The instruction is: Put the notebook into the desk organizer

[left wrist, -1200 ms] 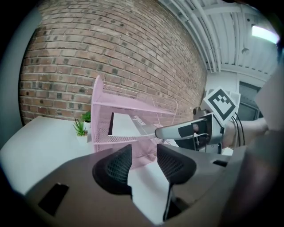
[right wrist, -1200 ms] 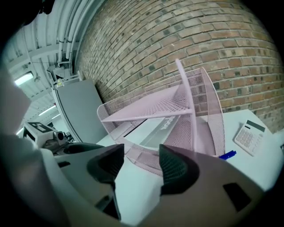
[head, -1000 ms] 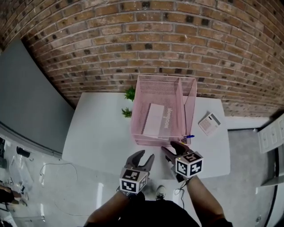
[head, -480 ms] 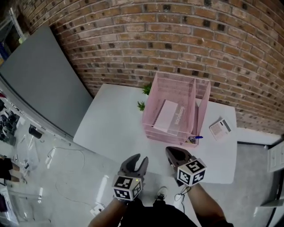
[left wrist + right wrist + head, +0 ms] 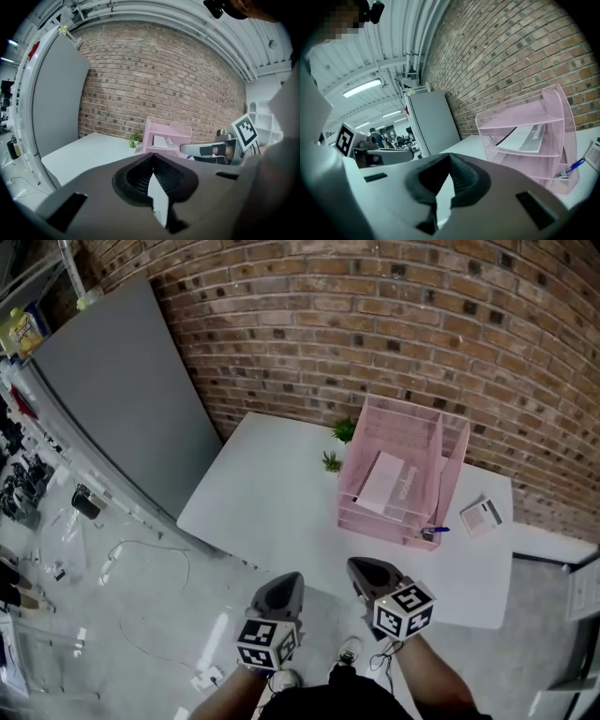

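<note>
Looks like the job's basically wrapped, so the step in hand is just backing off cleanly. The white spiral-bound notebook (image 5: 392,482) already lies inside the pink wire-mesh desk organizer (image 5: 455,470), on a tier under the top shelf. The organizer stands toward the table's far right corner, close to the brick wall.

Your left claw (image 5: 284,579) and right claw (image 5: 362,564) are both pinched fully together with nothing in them, and they hang over the floor, off the near edge of the white table (image 5: 272,493).

If you want to finish this well, I'd hold both claws clear of the mesh and glance at the notebook's front edge. From the right gripper view it sits a bit slanted on its tier, and I can't tell if a corner pokes out. If it does, I'd nudge it with a closed claw tip, not re-grab it, because that light mesh looks easy to shove along the table.

Head count:
- one notebook
- one organizer
- one blue pen (image 5: 439,530) at the organizer's near right corner
- two small green plants (image 5: 345,430) on its left
- one small white box-like thing (image 5: 481,516) near the table's right edge
- two claws
</note>
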Action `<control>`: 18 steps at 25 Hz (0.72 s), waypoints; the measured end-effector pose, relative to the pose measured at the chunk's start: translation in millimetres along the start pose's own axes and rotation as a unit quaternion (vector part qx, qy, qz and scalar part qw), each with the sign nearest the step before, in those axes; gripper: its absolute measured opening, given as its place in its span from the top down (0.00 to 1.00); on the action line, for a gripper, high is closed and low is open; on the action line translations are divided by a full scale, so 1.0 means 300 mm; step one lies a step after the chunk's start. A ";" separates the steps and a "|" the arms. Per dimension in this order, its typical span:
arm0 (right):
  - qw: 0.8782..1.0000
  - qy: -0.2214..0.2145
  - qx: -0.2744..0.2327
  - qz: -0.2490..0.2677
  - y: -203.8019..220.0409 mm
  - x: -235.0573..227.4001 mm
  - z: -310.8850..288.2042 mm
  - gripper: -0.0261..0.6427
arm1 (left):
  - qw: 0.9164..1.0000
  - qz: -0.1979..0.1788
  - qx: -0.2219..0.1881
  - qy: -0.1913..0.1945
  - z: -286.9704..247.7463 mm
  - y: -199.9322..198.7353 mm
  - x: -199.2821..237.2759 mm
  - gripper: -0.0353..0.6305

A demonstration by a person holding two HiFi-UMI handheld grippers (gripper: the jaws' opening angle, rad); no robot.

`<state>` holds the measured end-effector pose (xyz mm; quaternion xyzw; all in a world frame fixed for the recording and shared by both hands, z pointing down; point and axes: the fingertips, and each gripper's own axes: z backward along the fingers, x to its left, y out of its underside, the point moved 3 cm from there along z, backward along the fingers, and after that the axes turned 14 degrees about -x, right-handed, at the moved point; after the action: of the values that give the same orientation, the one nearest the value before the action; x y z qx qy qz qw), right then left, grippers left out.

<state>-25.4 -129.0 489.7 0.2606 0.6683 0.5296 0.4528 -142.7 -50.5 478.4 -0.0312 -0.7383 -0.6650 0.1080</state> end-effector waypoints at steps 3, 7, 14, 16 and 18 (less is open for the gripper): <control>1.000 0.011 -0.007 0.010 -0.001 0.079 0.014 0.96 | 1.000 0.003 -0.006 0.017 0.056 -0.011 0.023 0.94; 0.999 0.040 -0.021 0.027 -0.004 0.176 0.070 0.96 | 0.998 0.002 -0.015 0.056 0.131 -0.026 0.019 0.94; 0.990 0.120 -0.056 0.043 0.002 0.343 0.244 0.96 | 0.989 -0.010 -0.021 0.143 0.282 -0.054 -0.036 0.94; 0.986 0.144 -0.064 0.047 0.011 0.387 0.308 0.96 | 0.986 -0.011 -0.021 0.166 0.322 -0.045 -0.062 0.94; 0.982 0.166 -0.068 0.052 0.018 0.426 0.367 0.96 | 0.982 -0.011 -0.020 0.186 0.356 -0.037 -0.090 0.94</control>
<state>12.9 30.3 449.6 0.1721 0.6818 0.6329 0.3240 -131.1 56.4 452.2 0.0989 -0.6920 -0.6752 0.2354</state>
